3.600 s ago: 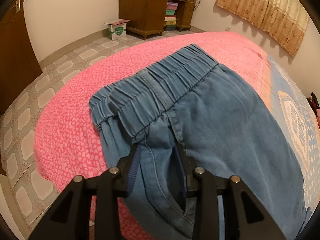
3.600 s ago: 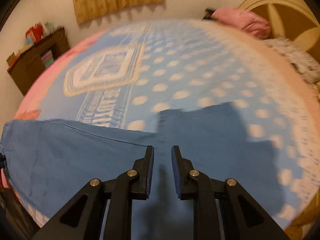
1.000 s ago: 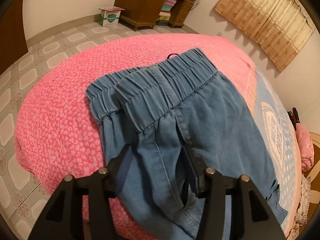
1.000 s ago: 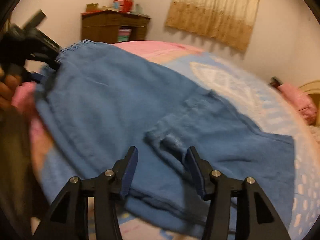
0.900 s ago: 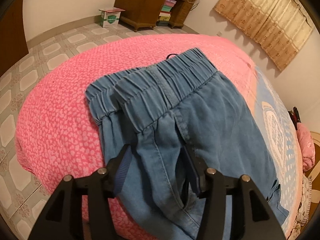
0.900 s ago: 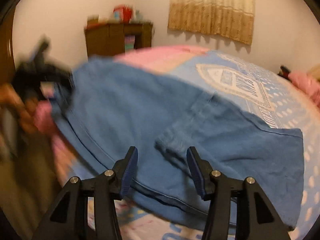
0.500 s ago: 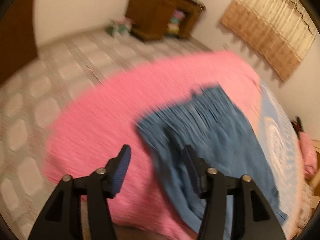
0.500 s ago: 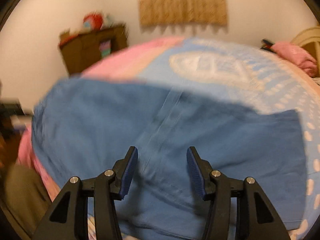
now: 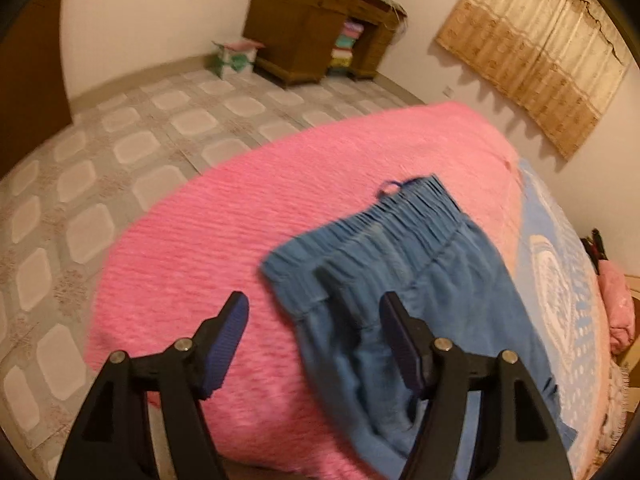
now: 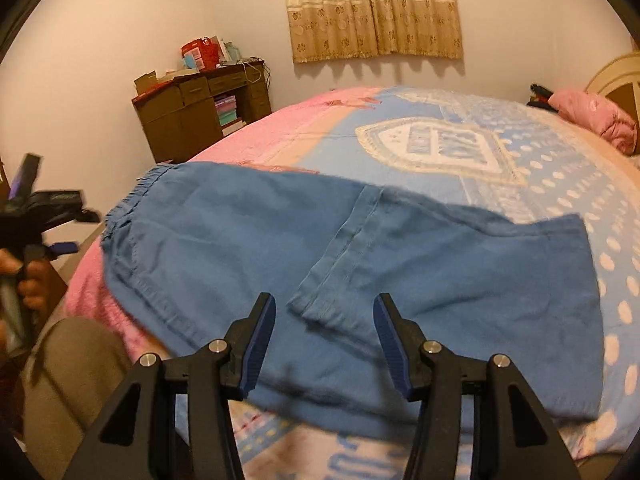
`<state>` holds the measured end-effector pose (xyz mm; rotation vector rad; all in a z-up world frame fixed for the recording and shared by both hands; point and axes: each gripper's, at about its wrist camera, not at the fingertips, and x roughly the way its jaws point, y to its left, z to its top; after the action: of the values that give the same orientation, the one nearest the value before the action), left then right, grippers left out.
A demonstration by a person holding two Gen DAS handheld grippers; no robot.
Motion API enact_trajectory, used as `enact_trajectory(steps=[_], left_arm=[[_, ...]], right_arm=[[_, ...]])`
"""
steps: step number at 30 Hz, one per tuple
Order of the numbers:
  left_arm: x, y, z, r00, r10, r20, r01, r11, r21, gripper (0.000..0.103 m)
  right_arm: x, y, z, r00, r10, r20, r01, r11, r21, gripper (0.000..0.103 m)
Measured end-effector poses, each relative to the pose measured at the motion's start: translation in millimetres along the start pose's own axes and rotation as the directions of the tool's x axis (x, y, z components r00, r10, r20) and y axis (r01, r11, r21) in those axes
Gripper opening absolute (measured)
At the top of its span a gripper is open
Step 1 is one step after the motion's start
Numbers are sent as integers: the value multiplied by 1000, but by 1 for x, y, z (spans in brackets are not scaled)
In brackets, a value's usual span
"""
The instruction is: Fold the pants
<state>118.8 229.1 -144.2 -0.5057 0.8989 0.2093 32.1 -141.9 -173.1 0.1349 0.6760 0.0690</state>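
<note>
Left wrist view: pink bed, tiled floor behind. Left gripper has just been opening, nothing between its fingers, pants off at 2 o'clock. Right wrist view: right gripper spread wide, hovering with a pant hem at 12 o'clock.

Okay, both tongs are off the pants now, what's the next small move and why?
Probably bring the right tongs down onto the cuff lying just ahead of them and grip it. The blue pants lie folded once on the bed; the left tongs, jaws just opened, hover empty near the waistband. Another fold seems due.
</note>
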Motion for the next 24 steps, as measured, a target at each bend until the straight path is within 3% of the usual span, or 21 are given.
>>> enact_trajectory(steps=[3, 5, 8, 9, 10, 13, 19, 24], left_arm=[[25, -5, 5, 995, -49, -89, 44, 997, -59, 70], [31, -4, 7, 994, -63, -84, 53, 992, -113, 72], [33, -12, 8, 996, -50, -78, 43, 995, -94, 75], [31, -15, 8, 998, -39, -58, 35, 997, -64, 66], [28, -20, 8, 999, -27, -29, 27, 999, -18, 47], [28, -18, 11, 997, -76, -18, 77, 997, 17, 28], [7, 3, 11, 989, -145, 19, 145, 989, -11, 23], [17, 17, 7, 993, -119, -16, 118, 993, -16, 23]], right_arm=[[10, 19, -5, 997, 62, -53, -64, 997, -47, 53], [14, 39, -4, 995, 85, -59, -91, 990, -112, 53], [21, 64, -3, 991, 113, -74, -124, 979, -164, 53], [23, 68, -2, 990, 118, -79, -130, 978, -161, 53], [26, 71, -1, 988, 126, -88, -139, 978, -153, 53], [29, 77, -2, 988, 125, -94, -138, 980, -143, 53], [26, 80, -5, 989, 109, -104, -125, 979, -160, 53], [29, 79, -6, 987, 115, -113, -131, 980, -149, 53]])
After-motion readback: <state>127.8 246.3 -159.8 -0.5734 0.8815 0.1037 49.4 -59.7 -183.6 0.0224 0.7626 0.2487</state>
